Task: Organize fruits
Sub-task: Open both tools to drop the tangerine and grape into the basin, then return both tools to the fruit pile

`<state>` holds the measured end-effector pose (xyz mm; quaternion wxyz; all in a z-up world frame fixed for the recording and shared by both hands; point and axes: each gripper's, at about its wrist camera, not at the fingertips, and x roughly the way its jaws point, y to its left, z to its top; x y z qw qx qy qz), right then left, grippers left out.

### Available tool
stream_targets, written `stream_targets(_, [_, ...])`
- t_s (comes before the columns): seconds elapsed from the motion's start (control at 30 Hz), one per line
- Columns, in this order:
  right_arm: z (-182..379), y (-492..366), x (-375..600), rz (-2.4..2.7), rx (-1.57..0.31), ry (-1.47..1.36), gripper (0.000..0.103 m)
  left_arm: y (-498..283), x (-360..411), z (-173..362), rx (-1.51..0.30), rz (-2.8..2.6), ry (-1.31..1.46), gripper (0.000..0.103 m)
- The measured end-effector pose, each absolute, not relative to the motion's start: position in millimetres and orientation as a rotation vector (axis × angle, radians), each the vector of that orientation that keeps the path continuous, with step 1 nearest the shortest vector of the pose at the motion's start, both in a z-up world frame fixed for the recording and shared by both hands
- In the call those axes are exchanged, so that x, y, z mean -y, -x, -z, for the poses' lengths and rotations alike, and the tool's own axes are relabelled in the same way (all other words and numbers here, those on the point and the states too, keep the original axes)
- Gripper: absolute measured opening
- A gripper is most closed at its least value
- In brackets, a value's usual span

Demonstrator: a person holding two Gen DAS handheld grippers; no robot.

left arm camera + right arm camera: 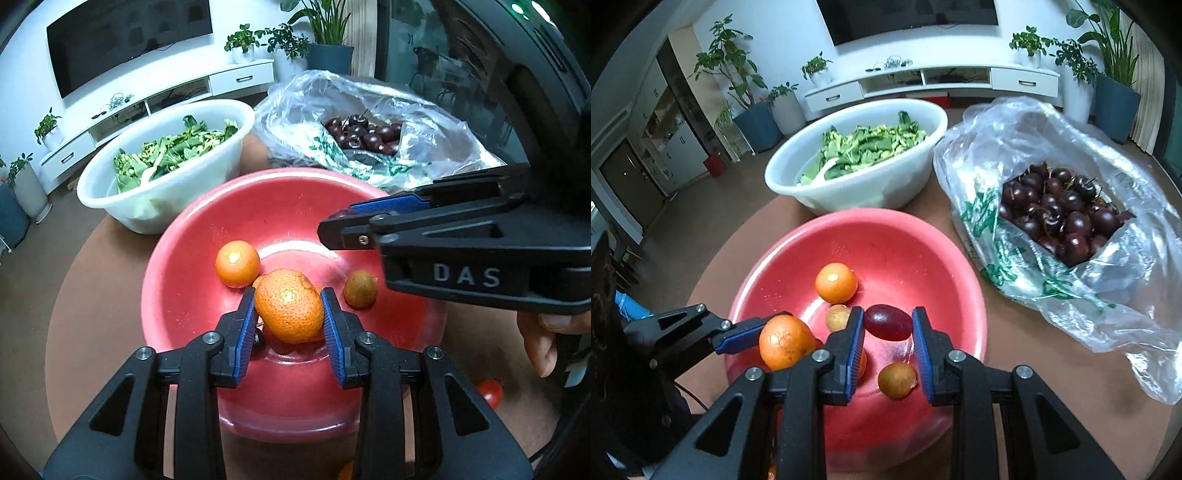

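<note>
My left gripper (289, 295) is shut on a rough-skinned mandarin (290, 308), held just above the red basin (166, 254). In the basin lie a smooth orange (237, 264) and a small yellow-brown fruit (360, 294). My right gripper (888, 314) is shut on an oval dark red grape (888, 323) over the same red basin (798, 236). In the left wrist view the right gripper (338, 219) reaches in from the right. In the right wrist view the left gripper (764, 328) comes in from the left with the mandarin (785, 347).
A white basin of leafy greens (857, 158) stands behind the red one. To its right lies a clear plastic bag (1108, 295) holding dark cherries (1060, 214). A small red tomato (489, 393) rests on the brown round table (99, 295). A person's fingers (541, 343) grip the right tool.
</note>
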<state>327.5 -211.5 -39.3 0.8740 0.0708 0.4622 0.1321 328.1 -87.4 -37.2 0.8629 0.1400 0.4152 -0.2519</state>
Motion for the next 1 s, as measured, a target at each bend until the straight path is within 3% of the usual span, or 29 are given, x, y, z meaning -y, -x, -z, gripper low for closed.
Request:
stream_targets(0.23, [53.1, -330.8, 205.2, -0.268, -0.990, -0.119, 0.029, -330.8, 87.4, 46.2, -0.886, 0.525, -0.282, 0.034])
stream_targets(0.3, [53.4, -331.4, 200.7, -0.263, -0.993, -0.099, 0.029, -330.8, 88.4, 46.0, -0.883, 0.514, -0.290, 0.054])
stream_targets(0.33, [53.9, -331.9, 198.3, -0.264, -0.996, -0.095, 0.029, -329.5, 86.7, 44.3, -0.875, 0.509, -0.287, 0.070])
stream_targets(0.37, [54.7, -331.8, 196.4, -0.264, -0.999, -0.089, 0.029, -327.9, 85.0, 42.6, -0.866, 0.509, -0.277, 0.073])
stream_targets(0.57, [55.6, -334.2, 192.3, -0.256, -1.000, -0.082, 0.030, -322.1, 77.9, 34.5, -0.853, 0.499, -0.255, 0.073])
stream_targets(0.73, [51.3, -333.0, 191.8, -0.254, -0.990, -0.080, 0.049, -311.4, 71.8, 25.4, -0.836, 0.497, -0.239, 0.077])
stream_targets(0.93, [41.9, -319.8, 197.6, -0.255, -0.975, -0.103, 0.049, -289.9, 51.1, 11.5, -0.812, 0.493, -0.180, 0.078])
stream_targets(1.0, [30.7, -306.1, 204.1, -0.263, -0.943, -0.120, 0.049, -275.2, 41.0, 5.2, -0.791, 0.489, -0.181, 0.089])
